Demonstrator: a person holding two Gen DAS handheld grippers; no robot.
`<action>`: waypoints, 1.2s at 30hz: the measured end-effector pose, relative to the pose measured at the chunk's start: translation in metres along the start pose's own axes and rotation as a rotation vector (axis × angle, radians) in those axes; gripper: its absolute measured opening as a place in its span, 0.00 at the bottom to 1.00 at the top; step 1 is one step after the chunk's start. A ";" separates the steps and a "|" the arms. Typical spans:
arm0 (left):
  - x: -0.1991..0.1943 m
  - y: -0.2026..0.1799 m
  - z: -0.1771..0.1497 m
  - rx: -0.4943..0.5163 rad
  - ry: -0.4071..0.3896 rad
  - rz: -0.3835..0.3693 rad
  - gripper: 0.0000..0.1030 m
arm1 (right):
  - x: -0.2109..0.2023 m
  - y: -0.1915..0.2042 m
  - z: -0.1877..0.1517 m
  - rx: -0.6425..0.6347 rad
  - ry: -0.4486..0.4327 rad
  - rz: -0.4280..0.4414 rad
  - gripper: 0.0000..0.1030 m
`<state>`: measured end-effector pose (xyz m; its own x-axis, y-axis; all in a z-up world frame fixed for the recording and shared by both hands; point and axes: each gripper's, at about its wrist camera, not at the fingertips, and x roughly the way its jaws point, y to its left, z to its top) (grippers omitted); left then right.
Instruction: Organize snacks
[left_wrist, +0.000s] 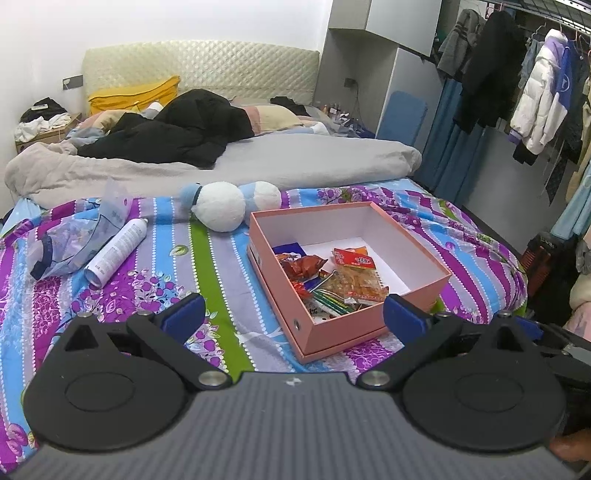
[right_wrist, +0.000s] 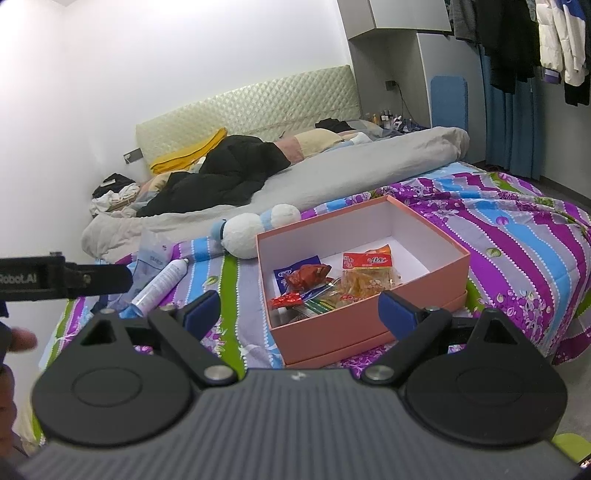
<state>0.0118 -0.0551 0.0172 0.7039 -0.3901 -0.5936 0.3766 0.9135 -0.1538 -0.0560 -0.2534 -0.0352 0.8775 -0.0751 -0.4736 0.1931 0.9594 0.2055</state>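
The left tool (left_wrist: 293, 314) hangs above the striped bed sheet (left_wrist: 214, 266) with its two blue-padded fingers spread wide apart and nothing between them. Just ahead of it and a little toward its right finger sits the pink box (left_wrist: 373, 321), open-topped, resting on the sheet; the near corner of the box lies between the fingertips in the left wrist view, though the tool is not touching it. Inside the box, piled in the half nearest the tool, are the snack packets (left_wrist: 332, 277): red, orange and green wrappers plus a blue one at the back. The far half of the box is bare white floor.

The right tool (right_wrist: 299, 310) is likewise spread open and holds nothing. The pink box (right_wrist: 332, 332) stands directly beyond its fingertips, its near wall between the two pads, with the snack packets (right_wrist: 332, 280) just past that wall.

Ahead and to the left of both tools a white spray can (left_wrist: 118, 251) lies on its side beside a crumpled clear bag (left_wrist: 70, 243). Beyond the box, touching its far left corner, lies a white and blue plush toy (left_wrist: 229, 203).
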 end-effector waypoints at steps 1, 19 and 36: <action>0.000 0.000 0.000 -0.001 -0.002 0.004 1.00 | -0.001 0.000 0.000 0.000 -0.001 -0.001 0.91; 0.005 0.002 -0.001 -0.003 0.010 -0.004 1.00 | 0.000 0.004 -0.002 -0.016 -0.009 -0.019 0.91; 0.008 0.000 -0.003 -0.004 0.014 -0.011 1.00 | -0.003 0.004 -0.003 -0.013 -0.016 -0.034 0.91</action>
<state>0.0160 -0.0580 0.0100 0.6915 -0.3986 -0.6025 0.3821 0.9096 -0.1633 -0.0592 -0.2487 -0.0360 0.8775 -0.1117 -0.4664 0.2171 0.9597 0.1786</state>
